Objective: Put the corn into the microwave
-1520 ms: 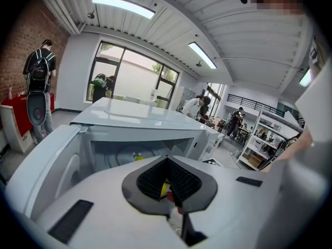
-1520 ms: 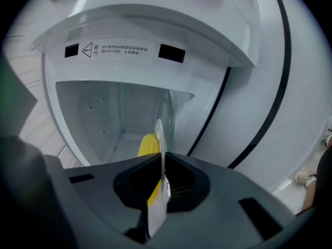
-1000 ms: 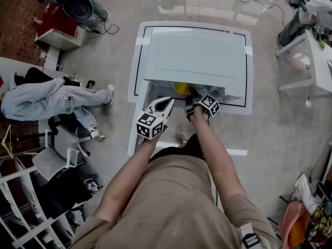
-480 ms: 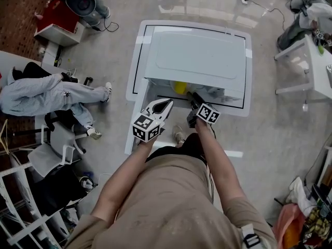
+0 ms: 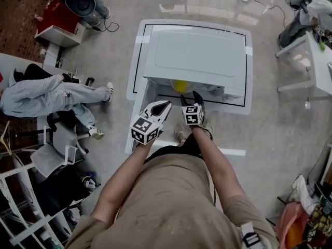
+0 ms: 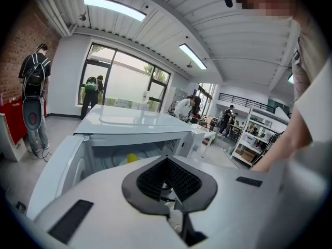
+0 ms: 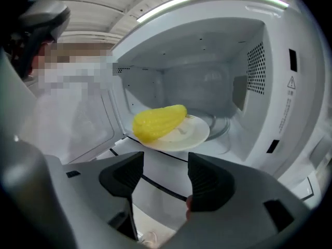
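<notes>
**Placement step, at its close.** The corn (image 7: 158,122) lies on its side on a white plate (image 7: 193,135) inside the microwave (image 7: 270,92), toward the left front of the cavity. The plate's front rim sits near the cavity's sill.

My right gripper (image 7: 165,176) hangs just outside the opening, aimed at the plate and apart from it. Its jaws have just been opening and now stand wide apart, with nothing between the pads; I judge the corn released.

My left gripper (image 6: 167,176) waits beside it, at the left of the opening, its jaws drawn together on nothing. The door (image 6: 54,165) is swung out to the left, fully open, and in the head view it stands just left of the left gripper.

**Step in hand, as I read it:** letting go and clearing the cavity. The corn is already where the task wants it, so the placement itself looks done.

**Next move, in my judgement:** draw the right gripper straight back, clear of the sill, without nudging the plate, whose rim is close to the front. If the door is then to be shut, the left gripper is the nearer tool. It would have to get behind the door's outer face and push it round, once both grippers are out of the door's swing.
</notes>
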### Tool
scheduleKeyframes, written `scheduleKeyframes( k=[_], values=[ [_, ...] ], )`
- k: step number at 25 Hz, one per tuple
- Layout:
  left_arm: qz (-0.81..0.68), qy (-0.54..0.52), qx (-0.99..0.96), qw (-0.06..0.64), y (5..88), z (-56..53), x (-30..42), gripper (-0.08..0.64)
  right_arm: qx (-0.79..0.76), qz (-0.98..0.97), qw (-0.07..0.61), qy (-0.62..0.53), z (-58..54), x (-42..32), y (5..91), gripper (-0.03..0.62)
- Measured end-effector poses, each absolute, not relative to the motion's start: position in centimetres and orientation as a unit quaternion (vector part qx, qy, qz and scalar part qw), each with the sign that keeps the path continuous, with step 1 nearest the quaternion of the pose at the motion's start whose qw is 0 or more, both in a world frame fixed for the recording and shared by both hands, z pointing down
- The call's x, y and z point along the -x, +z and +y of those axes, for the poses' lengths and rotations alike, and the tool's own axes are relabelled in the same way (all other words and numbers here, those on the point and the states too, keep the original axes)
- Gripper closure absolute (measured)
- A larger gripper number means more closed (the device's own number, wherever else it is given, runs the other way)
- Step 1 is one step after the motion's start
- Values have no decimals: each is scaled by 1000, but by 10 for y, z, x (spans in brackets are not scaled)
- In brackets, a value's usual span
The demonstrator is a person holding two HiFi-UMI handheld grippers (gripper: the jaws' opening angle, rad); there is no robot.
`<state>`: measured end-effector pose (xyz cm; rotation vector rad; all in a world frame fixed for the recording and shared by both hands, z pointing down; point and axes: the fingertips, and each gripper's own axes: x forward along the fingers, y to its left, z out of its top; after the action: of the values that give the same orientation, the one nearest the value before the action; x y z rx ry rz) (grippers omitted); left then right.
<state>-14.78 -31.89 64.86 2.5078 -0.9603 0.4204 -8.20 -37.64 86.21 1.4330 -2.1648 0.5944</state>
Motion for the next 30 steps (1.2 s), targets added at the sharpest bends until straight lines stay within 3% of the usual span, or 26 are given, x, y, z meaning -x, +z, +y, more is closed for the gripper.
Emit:
scheduleKeyframes(
  k=[25, 30],
  values=[
    [-365, 147, -902, 180, 627, -278, 173, 557, -574, -731, 289, 228, -423, 62, 864, 336],
    [-390, 123, -895, 178, 616, -268, 186, 557, -562, -757, 245, 224, -408, 67, 835, 336]
  ],
)
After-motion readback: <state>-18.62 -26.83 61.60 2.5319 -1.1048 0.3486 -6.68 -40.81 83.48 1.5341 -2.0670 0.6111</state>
